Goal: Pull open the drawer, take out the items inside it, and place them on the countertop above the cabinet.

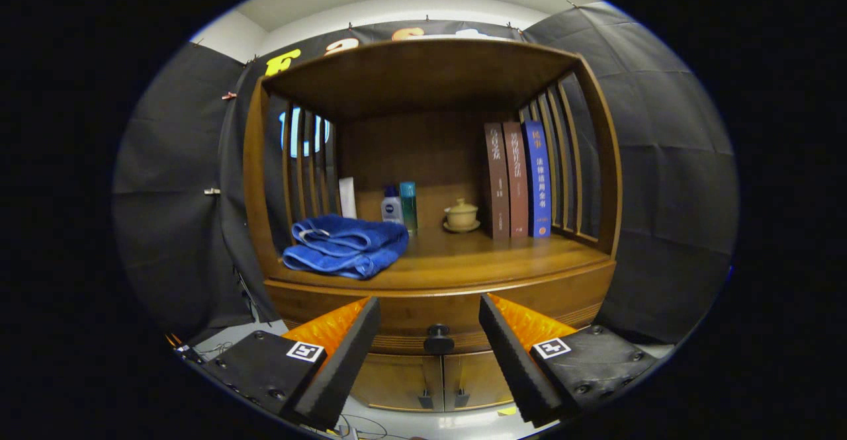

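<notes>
A wooden cabinet (430,228) stands against the booth's black cloth wall. On its worktop (463,258) lie a folded blue towel (347,245), two small bottles (399,207), a lidded cup (461,216) and three upright books (518,178). Below, the drawer (437,317) is closed, so whatever is inside is hidden. The tool (430,337) is wide open, its fingers flanking the round black knob (438,339) just ahead. The opening pull has not begun; next, I judge, comes closing squarely on that knob and drawing straight back.

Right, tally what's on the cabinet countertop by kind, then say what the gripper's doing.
Books: 3
Bottles: 2
Towel: 1
Lidded cup: 1
White tube: 1
Total: 8
Gripper: open, drawer knob between its fingers, untouched.
</notes>
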Demonstrator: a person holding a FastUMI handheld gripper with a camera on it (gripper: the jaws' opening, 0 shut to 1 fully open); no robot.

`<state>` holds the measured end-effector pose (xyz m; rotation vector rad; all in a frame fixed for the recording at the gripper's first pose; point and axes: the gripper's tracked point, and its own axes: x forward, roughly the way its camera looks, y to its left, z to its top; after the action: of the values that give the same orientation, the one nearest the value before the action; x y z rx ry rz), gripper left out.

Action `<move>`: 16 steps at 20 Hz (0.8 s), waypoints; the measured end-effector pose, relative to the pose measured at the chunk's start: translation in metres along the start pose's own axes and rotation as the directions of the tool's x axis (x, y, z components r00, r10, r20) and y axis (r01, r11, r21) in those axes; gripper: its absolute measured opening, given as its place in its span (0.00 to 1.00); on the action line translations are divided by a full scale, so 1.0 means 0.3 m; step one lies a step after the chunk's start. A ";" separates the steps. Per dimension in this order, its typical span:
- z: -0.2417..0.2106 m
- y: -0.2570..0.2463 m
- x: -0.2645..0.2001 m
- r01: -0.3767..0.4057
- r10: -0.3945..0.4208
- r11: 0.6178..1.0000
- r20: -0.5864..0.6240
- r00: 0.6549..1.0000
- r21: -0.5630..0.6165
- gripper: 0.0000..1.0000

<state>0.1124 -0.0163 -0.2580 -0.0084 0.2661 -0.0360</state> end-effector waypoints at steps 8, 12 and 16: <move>-0.246 -0.056 0.188 0.033 -0.034 0.999 -0.124 0.992 -0.004 0.99; -0.303 -0.063 0.228 0.045 -0.046 0.999 -0.157 0.987 -0.010 0.90; -0.350 -0.059 0.252 0.052 -0.054 0.999 -0.188 0.981 -0.015 0.67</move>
<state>0.1570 -0.0372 -0.3789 -0.0221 0.4551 -0.0891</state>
